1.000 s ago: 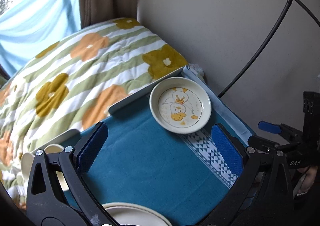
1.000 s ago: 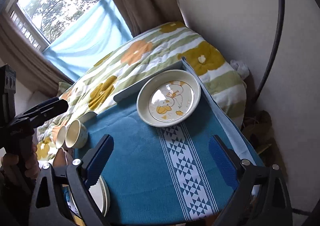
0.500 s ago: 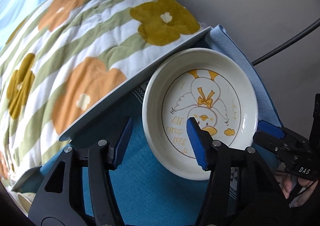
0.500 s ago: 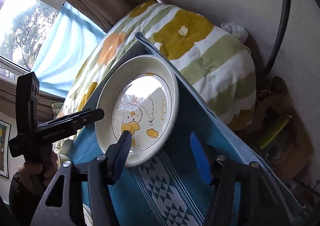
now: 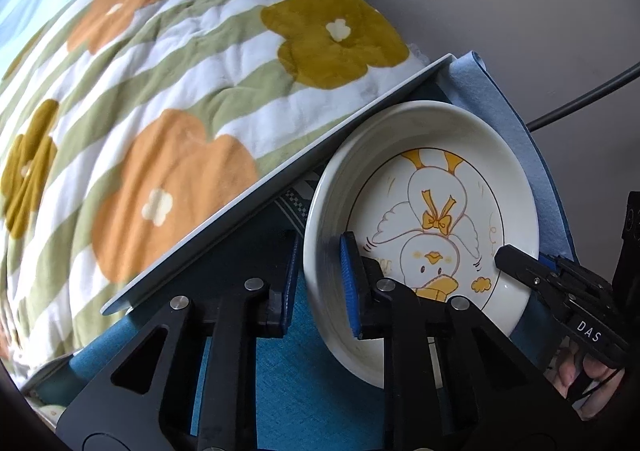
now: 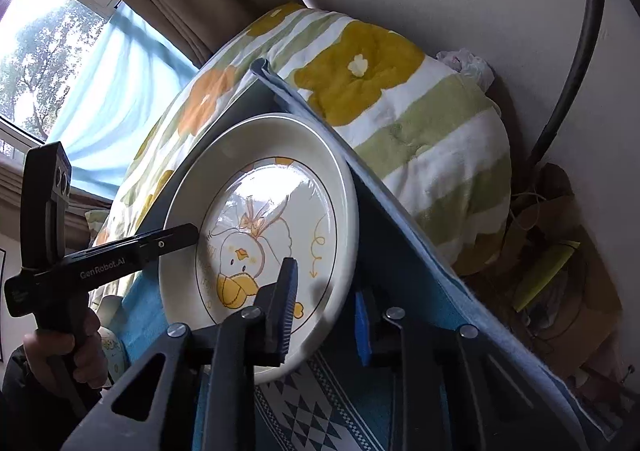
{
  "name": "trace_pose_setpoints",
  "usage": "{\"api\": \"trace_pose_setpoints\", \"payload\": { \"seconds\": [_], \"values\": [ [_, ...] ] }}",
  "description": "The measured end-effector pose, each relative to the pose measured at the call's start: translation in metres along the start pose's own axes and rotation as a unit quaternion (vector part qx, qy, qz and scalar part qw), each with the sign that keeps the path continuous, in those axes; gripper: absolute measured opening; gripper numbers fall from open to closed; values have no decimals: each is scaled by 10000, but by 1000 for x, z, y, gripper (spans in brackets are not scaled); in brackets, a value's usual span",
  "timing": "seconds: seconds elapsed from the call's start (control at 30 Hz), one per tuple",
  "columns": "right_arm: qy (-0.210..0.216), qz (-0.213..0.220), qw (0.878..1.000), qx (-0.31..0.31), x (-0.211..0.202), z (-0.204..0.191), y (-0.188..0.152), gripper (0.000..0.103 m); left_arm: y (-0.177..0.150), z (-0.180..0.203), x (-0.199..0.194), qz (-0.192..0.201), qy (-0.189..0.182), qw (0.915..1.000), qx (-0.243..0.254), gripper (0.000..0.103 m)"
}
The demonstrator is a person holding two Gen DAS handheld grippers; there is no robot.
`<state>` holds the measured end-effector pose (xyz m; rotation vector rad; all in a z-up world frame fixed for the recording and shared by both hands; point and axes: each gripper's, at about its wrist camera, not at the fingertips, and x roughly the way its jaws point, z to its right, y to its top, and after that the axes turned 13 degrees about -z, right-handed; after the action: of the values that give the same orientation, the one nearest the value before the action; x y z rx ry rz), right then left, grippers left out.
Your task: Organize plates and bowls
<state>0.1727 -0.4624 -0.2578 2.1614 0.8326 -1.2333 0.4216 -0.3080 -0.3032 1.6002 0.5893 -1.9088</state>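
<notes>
A cream plate with a yellow duck drawing (image 5: 432, 227) sits at the far corner of the blue-clothed table (image 5: 288, 379). My left gripper (image 5: 320, 283) straddles the plate's left rim, one pad outside and one inside, closed on it. My right gripper (image 6: 326, 311) straddles the plate's right rim (image 6: 344, 235) in the same way and grips it. Each gripper shows in the other's view, the right one at the plate's right edge (image 5: 560, 291), the left one at its left edge (image 6: 120, 255). The plate looks tilted in the right wrist view.
A flowered green-striped quilt (image 5: 160, 111) lies on the bed just beyond the table's back edge. A wall and a black cable (image 6: 576, 51) are to the right. Clutter lies on the floor at the right (image 6: 560, 271). A cup (image 6: 106, 343) stands at the table's left.
Both grippers have moved in from above the table to the plate and closed from wide open onto its opposite rims.
</notes>
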Motion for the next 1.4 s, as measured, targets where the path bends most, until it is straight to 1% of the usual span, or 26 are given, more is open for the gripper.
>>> {"api": "trace_pose_setpoints", "payload": {
  "seconds": [0.07, 0.13, 0.27, 0.47, 0.53, 0.7, 0.8, 1.0, 1.2, 1.3, 1.4],
  "values": [
    [-45, -12, 10000, -25, 0, 0, 0, 19, -1, 4, -1, 35, 103, 9999, 14, 16],
    [-29, -42, 10000, -57, 0, 1, 2, 19, -2, 3, -1, 53, 86, 9999, -4, 16],
    [-98, -109, 9996, -221, 0, -1, 4, 19, -3, 7, -3, 101, 221, 9997, 41, 16],
    [-194, -81, 9987, -467, -6, -6, 0, 19, -10, 17, -15, 244, 400, 9989, 81, 16],
    [-175, -82, 9986, -482, -11, -7, 0, 19, -16, 19, -23, 318, 400, 9987, 62, 16],
    [-111, 121, 9973, -719, -35, -15, -2, 19, -39, 27, -50, 597, 419, 9973, 0, 16],
    [-88, 240, 9951, -958, -53, -25, -9, 19, -61, 29, -73, 801, 371, 9961, -94, 16],
    [30, 366, 9892, -1417, -90, -54, -32, 19, -118, 33, -118, 1136, 443, 9920, -321, 16],
    [225, 382, 9815, -1861, -114, -85, -73, 19, -190, 36, -155, 1459, 598, 9854, -645, 16],
    [302, 343, 9773, -2067, -120, -98, -96, 19, -228, 34, -164, 1536, 693, 9824, -807, 16],
    [283, 270, 9729, -2280, -121, -110, -119, 19, -263, 29, -168, 1578, 713, 9797, -1007, 16]
  ]
}}
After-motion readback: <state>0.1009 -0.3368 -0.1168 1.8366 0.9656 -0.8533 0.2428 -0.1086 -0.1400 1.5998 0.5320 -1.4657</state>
